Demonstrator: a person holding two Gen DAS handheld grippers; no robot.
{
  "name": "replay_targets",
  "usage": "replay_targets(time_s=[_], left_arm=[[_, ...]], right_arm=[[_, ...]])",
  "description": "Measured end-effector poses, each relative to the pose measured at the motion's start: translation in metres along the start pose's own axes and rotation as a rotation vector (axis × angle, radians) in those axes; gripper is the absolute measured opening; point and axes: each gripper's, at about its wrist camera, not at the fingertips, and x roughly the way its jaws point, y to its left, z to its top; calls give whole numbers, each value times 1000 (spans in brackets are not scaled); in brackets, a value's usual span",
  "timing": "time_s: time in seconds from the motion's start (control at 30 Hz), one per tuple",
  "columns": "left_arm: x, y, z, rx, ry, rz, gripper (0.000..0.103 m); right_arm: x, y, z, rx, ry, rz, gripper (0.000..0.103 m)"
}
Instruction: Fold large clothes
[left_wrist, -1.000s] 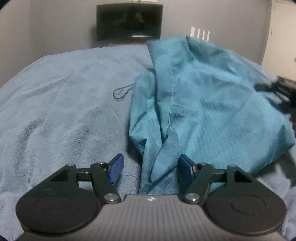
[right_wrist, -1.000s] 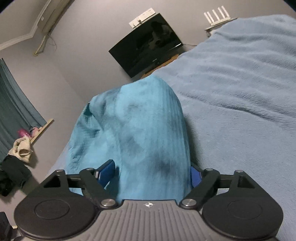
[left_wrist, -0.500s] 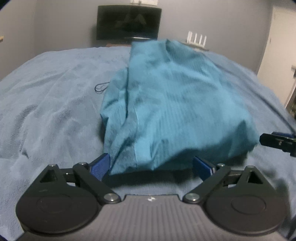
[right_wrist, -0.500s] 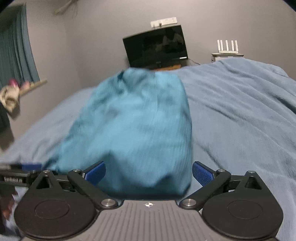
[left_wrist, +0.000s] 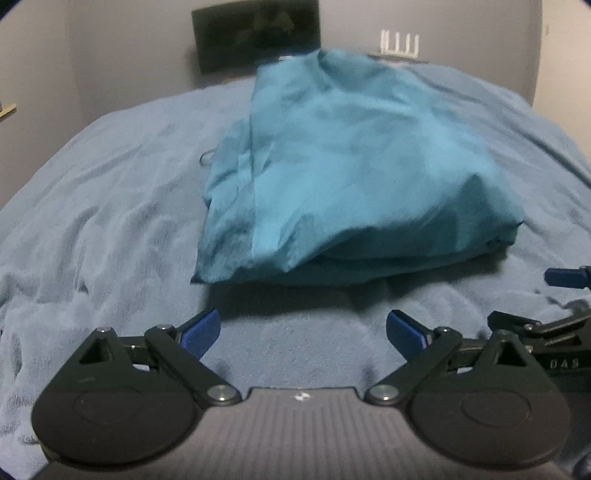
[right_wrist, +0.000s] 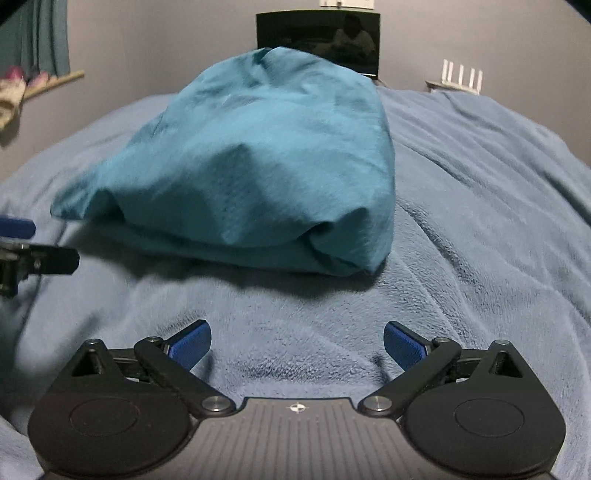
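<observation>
A teal garment (left_wrist: 354, 162) lies folded over in a puffy heap on the blue blanket (left_wrist: 110, 206); its upper layer still billows above the lower one. It also shows in the right wrist view (right_wrist: 258, 158). My left gripper (left_wrist: 303, 332) is open and empty, a short way in front of the garment's near edge. My right gripper (right_wrist: 297, 341) is open and empty too, in front of the garment's near right corner. The right gripper's fingers (left_wrist: 565, 277) show at the right edge of the left view.
The blanket (right_wrist: 480, 206) covers the whole bed. A dark TV (right_wrist: 317, 37) stands against the far wall, with a white router (right_wrist: 461, 75) to its right. A thin dark cord (left_wrist: 207, 158) lies by the garment's left side. A shelf with clothes (right_wrist: 14, 88) is at far left.
Both grippers let go of the garment's edge and opened wide. They drew back toward me, and the garment dropped onto the blanket folded over itself.
</observation>
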Motion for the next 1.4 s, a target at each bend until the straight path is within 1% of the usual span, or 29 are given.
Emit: replay_targets(time_s=[0.1, 0.2, 0.3, 0.5, 0.93, 1.4], left_arm=[[12, 3, 1, -15, 54, -6, 97], [30, 1, -1, -4, 137, -11, 97], [39, -4, -4, 25, 175, -1, 97], [35, -7, -6, 42, 147, -7, 97], [39, -4, -5, 27, 168, -2, 97], [41, -3, -5, 26, 170, -3, 97]], right_arm=[[7, 7, -4, -31, 6, -22, 101], [11, 11, -4, -44, 9, -22, 101], [12, 11, -4, -45, 7, -23, 101], [12, 9, -4, -33, 10, -25, 101], [13, 8, -5, -32, 19, -26, 101], [13, 7, -6, -32, 21, -26, 101]])
